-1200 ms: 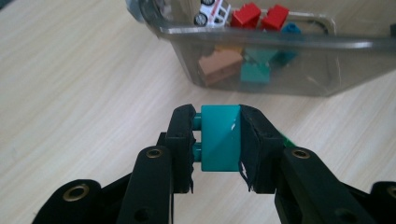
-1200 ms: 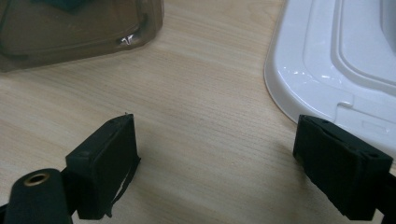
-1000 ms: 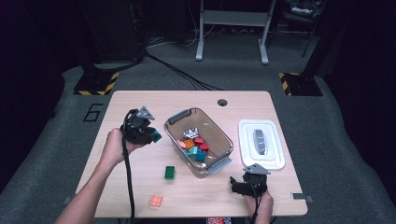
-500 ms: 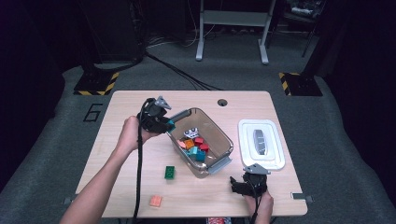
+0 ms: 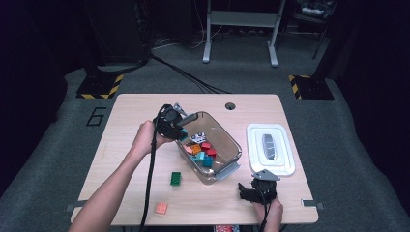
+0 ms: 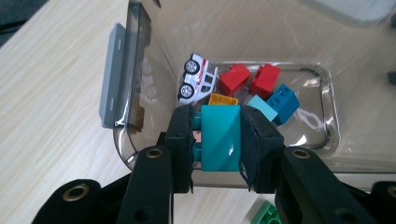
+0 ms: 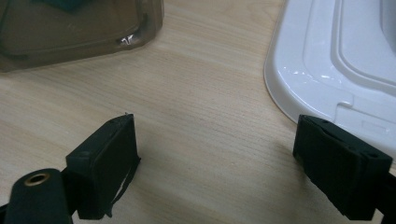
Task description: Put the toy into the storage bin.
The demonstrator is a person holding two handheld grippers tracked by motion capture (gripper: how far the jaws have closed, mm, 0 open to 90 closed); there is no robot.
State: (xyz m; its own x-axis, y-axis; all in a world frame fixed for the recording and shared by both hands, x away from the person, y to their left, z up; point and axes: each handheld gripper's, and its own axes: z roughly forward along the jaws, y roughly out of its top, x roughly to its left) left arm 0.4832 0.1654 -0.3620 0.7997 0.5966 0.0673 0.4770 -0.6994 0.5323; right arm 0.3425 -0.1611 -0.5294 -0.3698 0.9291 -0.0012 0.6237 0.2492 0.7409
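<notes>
My left gripper (image 5: pixel 181 130) is shut on a teal brick (image 6: pixel 220 137), pads pressing on both its sides. It hovers over the near-left end of a clear smoky bin (image 5: pixel 226 131). Down in the bin (image 6: pixel 135 70) lie a white toy car (image 6: pixel 198 81), two red bricks (image 6: pixel 235 78), a blue brick (image 6: pixel 283 102), an orange one (image 6: pixel 223 99) and others. My right gripper (image 5: pixel 256 188) rests low at the table's front right, open, with bare wood between its jaws (image 7: pixel 217 140).
A white lid (image 5: pixel 258 135) with a grey handle lies right of the bin; its corner (image 7: pixel 327 60) is just beyond my right gripper. A green brick (image 5: pixel 176 178) and a salmon brick (image 5: pixel 161 208) lie on the table left of the bin's front end.
My left hand has carried the teal brick rightward from over the table's left part to above the bin's end. The right gripper has stayed put.
</notes>
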